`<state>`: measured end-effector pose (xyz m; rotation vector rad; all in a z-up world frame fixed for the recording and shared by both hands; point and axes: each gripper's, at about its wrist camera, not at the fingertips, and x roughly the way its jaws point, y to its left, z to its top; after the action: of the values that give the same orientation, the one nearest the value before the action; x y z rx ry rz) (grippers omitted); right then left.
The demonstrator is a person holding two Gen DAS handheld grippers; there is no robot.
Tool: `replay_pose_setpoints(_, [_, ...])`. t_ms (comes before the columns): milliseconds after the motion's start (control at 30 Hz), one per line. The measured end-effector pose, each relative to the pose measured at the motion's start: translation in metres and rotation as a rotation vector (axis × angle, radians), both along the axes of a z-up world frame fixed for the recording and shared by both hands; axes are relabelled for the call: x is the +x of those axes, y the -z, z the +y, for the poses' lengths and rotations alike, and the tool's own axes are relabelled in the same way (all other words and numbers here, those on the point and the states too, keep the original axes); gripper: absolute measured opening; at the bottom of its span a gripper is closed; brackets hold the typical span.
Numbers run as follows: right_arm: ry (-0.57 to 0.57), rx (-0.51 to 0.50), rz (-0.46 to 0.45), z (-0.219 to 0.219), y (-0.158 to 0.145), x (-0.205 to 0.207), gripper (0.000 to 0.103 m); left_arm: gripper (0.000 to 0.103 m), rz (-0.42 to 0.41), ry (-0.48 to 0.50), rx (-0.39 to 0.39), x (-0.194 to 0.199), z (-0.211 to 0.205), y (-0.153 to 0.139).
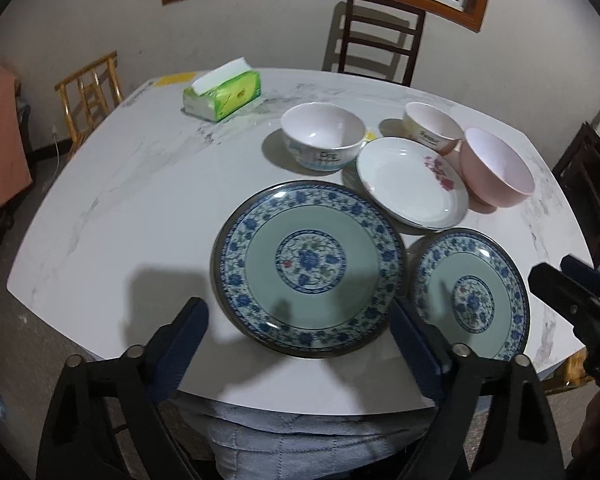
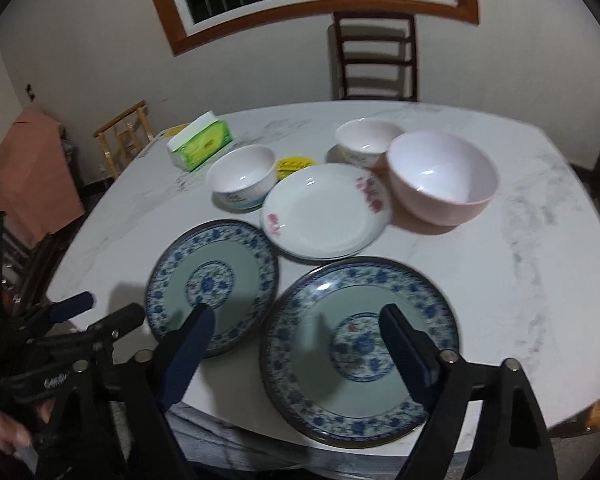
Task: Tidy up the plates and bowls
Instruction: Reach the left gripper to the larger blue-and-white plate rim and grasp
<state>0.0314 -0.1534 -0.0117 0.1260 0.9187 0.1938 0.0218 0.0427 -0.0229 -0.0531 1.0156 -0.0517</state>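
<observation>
Blue plate (image 1: 306,268) below open left claw (image 1: 296,316), untouched

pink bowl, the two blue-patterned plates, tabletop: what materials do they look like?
Pink bowl: likely melamine or plastic; matte outside, soft glare inside. Could be glazed ceramic.
Left blue-patterned plate and right blue-patterned plate: glazed ceramic or printed melamine; glossy, dark rims, small highlights. Cannot tell which.
Tabletop: marble-look slab, white with grey veining and a dull sheen; real stone or sintered is unclear.

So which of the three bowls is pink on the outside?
The pink bowl, the largest, at the right end beside the white floral plate. The other two bowls have white printed outsides.
</observation>
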Motion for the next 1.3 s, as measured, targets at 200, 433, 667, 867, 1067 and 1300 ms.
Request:
replay_pose_setpoints(200, [-0.056,0.037,0.066,0.005,0.017,0.019,0.065,0.065,0.046,-0.029,-0.069,0.013,0.029,0.01])
replay_pose_setpoints(433, [-0.091,0.076,0.148,0.012,0.037,0.05,0.05,0.056,0.095,-0.052,-0.148,0.029,0.056,0.023])
replay_pose_setpoints(667, [-0.13,0.109,0.226,0.022,0.057,0.08,0.038,0.043,0.154,-0.08,-0.245,0.046,0.08,0.039])
replay_pose_setpoints(867, [-0.148,0.121,0.276,0.028,0.075,0.102,0.03,0.035,0.176,-0.08,-0.289,0.056,0.09,0.053])
replay_pose_setpoints(1067, [-0.167,0.114,0.306,0.036,0.09,0.116,0.026,0.032,0.189,-0.086,-0.309,0.062,0.098,0.063])
replay_pose_setpoints(1300, [-0.181,0.1,0.317,0.041,0.099,0.127,0.024,0.029,0.193,-0.087,-0.323,0.068,0.104,0.069])
